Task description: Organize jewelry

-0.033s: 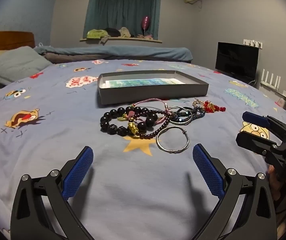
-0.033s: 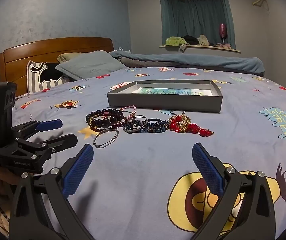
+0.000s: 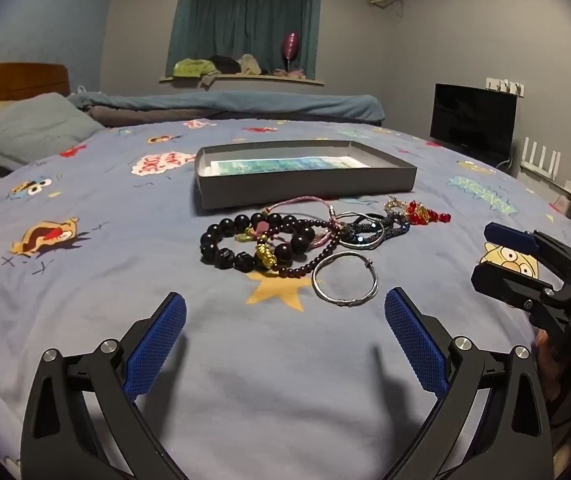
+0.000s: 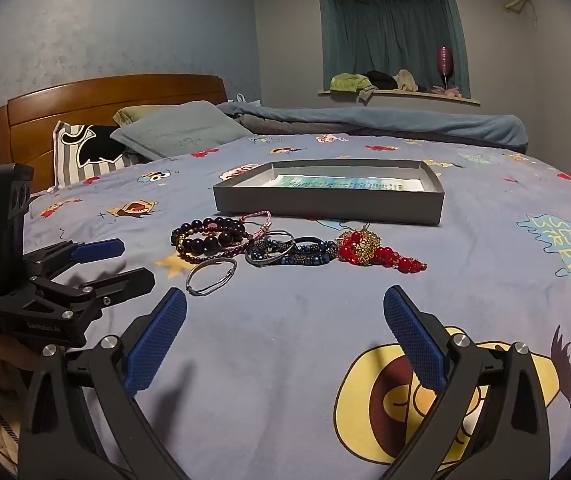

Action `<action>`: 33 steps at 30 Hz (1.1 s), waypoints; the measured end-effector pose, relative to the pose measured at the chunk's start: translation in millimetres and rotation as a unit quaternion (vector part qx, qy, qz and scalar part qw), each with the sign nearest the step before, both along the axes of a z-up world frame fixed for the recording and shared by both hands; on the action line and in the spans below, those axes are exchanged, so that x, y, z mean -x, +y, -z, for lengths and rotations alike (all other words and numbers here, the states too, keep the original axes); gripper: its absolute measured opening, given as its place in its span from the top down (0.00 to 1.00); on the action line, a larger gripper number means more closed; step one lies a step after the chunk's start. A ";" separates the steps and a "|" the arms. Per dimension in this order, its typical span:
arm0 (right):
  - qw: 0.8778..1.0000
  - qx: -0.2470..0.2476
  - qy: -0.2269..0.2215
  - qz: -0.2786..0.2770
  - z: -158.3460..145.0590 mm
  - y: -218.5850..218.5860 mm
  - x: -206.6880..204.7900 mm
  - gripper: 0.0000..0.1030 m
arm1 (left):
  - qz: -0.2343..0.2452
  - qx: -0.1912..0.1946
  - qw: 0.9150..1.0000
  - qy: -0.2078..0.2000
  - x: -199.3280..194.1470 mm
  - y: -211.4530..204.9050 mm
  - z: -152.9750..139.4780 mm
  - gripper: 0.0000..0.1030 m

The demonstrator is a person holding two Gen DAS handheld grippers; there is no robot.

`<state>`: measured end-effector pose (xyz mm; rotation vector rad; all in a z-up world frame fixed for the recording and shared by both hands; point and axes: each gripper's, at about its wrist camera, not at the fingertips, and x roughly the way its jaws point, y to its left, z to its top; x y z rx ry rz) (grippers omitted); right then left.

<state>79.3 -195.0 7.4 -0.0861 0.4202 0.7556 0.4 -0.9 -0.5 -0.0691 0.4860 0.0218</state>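
Observation:
A pile of jewelry lies on the blue cartoon bedsheet: a black bead bracelet (image 3: 221, 246), a silver bangle (image 3: 344, 282) nearest me, dark blue bracelets (image 3: 369, 229) and a red bead piece (image 3: 425, 214). Behind it stands a shallow grey box (image 3: 305, 190) with a printed sheet inside. My left gripper (image 3: 285, 332) is open and empty, just short of the bangle. My right gripper (image 4: 285, 332) is open and empty, short of the red bead piece (image 4: 369, 250). The bangle (image 4: 210, 276) and box (image 4: 325, 204) show in the right view too.
Pillows (image 4: 181, 130) and a wooden headboard (image 4: 97, 100) are at the far left. A rolled blue duvet (image 3: 225, 104) lies behind the box. A black monitor (image 3: 473, 124) stands off the right edge. Each gripper shows in the other's view, the right one (image 3: 509, 256) and the left one (image 4: 113, 264).

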 end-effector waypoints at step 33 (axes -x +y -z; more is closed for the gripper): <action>1.000 0.002 0.000 0.000 -0.7 0.7 -0.8 0.05 | -0.005 -0.022 1.000 -0.011 -2.3 -4.7 4.6 0.04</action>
